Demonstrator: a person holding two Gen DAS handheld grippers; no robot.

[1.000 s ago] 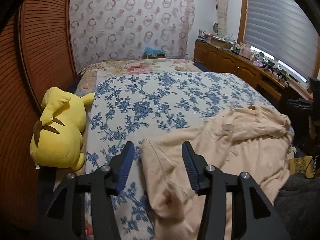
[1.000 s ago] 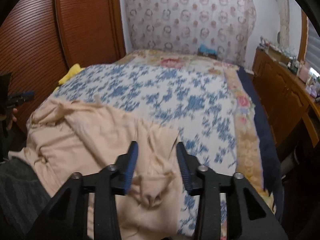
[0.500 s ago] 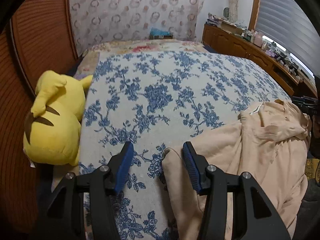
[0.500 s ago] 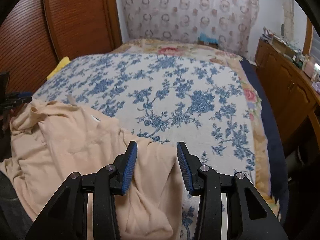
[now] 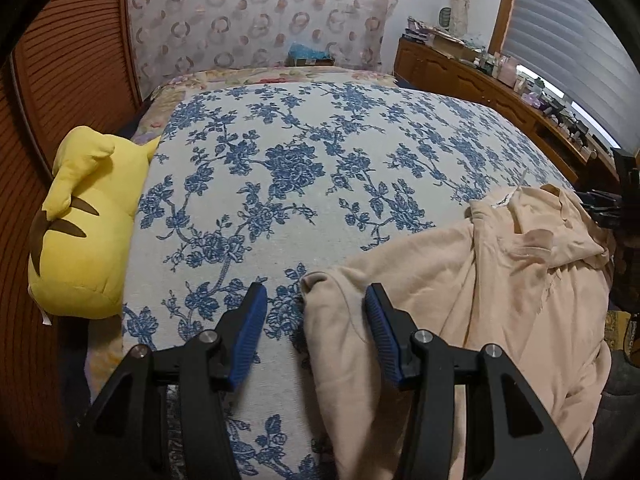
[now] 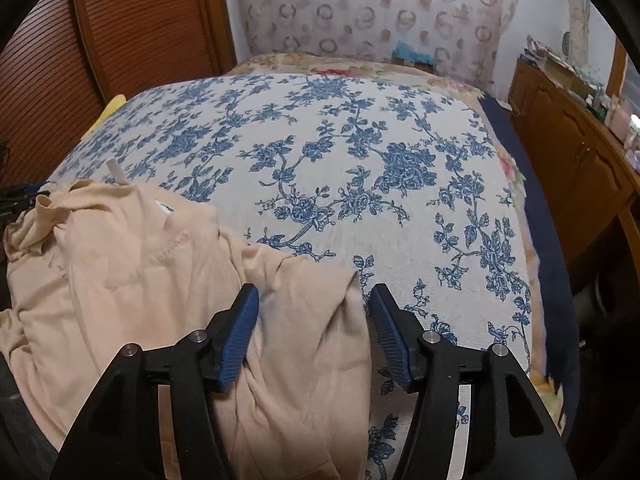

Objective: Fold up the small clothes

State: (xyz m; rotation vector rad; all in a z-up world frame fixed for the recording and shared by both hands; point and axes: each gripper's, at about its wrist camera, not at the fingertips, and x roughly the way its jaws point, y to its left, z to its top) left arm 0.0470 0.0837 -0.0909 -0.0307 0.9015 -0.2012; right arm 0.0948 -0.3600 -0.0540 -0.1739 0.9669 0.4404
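A beige garment lies crumpled on the near edge of the bed, with a collar and white label at its far side. In the left wrist view my left gripper is open, its jaws straddling the garment's left corner just above the fabric. In the right wrist view the same garment fills the lower left, and my right gripper is open over its right corner. Neither gripper holds the cloth.
The bed has a blue floral cover. A yellow plush toy lies at its left edge by the wooden slatted wall. A wooden cabinet with clutter runs along the right. A curtain hangs behind the bed.
Both grippers have moved down and closer to the garment's near corners. The garment now lies flatter and more spread than a second ago. Both grippers stay open.
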